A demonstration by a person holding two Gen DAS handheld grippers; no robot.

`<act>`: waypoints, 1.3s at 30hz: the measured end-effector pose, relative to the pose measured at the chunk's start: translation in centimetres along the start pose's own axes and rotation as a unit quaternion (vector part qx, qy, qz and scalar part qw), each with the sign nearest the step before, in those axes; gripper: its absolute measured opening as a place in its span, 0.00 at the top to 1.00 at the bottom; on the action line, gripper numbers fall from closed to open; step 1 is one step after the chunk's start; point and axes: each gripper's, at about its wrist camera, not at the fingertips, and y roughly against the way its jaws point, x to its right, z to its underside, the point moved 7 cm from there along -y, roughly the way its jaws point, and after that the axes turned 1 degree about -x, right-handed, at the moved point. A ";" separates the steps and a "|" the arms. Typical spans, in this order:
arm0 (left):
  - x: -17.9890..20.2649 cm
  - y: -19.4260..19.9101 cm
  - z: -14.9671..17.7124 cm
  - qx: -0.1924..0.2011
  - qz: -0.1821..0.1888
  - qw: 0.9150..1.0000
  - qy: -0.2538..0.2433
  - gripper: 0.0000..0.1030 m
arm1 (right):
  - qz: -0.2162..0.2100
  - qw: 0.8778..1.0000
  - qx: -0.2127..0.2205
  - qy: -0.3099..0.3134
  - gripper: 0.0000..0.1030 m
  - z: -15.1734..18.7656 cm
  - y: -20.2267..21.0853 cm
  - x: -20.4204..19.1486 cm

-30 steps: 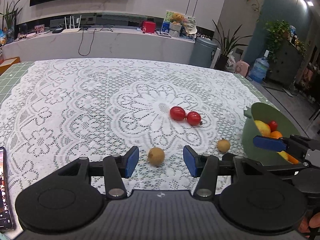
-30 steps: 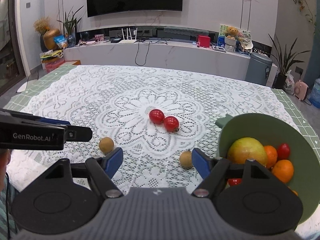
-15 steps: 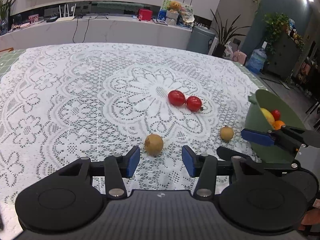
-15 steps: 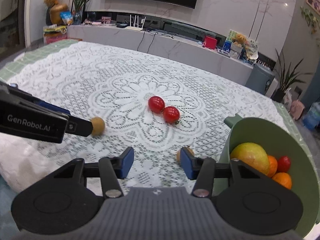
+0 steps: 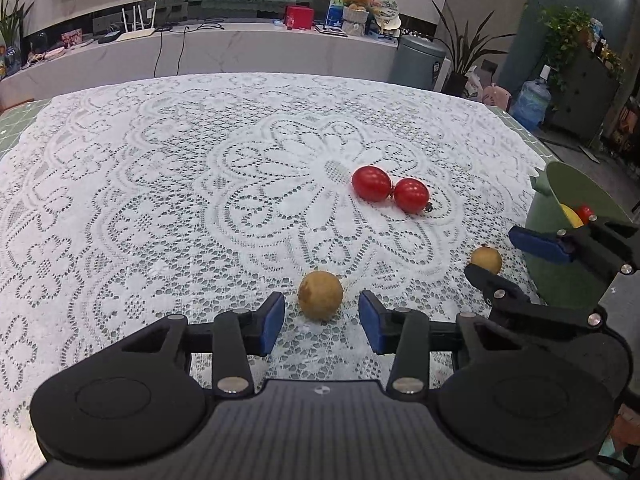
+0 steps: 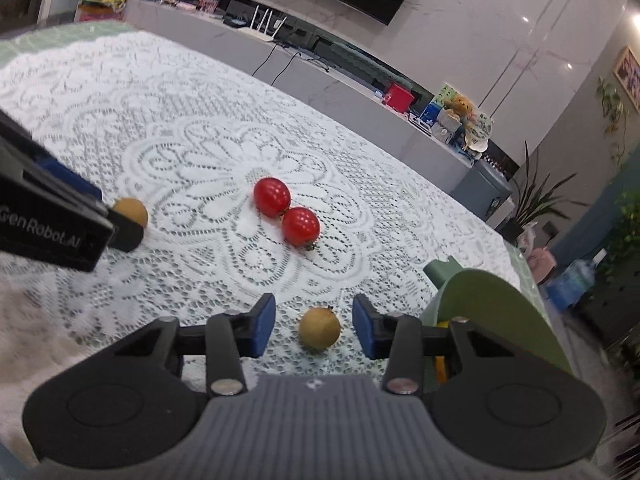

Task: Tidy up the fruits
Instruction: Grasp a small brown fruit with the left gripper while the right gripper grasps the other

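In the left wrist view, a white lace tablecloth is spread before a marble counter; the closing left gripper is set about a tan fruit, pads apparently clear. In the tilted right wrist view, "GenRobot.AI" is read on the neighbouring tool; the closing right gripper brackets another tan fruit, untouched, beside the green bowl.
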 end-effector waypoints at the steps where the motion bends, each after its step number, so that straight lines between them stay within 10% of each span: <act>1: 0.0 -0.1 0.0 0.001 -0.002 1.000 0.000 0.51 | 0.004 1.000 -0.001 0.007 0.65 0.0 -0.1 -0.1; 24: 0.2 -1.5 -0.3 -0.004 -0.001 1.000 0.001 0.66 | 0.046 0.994 -0.031 0.091 0.80 0.8 -1.4 -1.6; 39: 0.1 -0.3 -0.4 -0.001 0.007 1.000 0.010 0.72 | -0.032 0.999 0.005 -0.002 0.81 -0.9 1.3 -0.7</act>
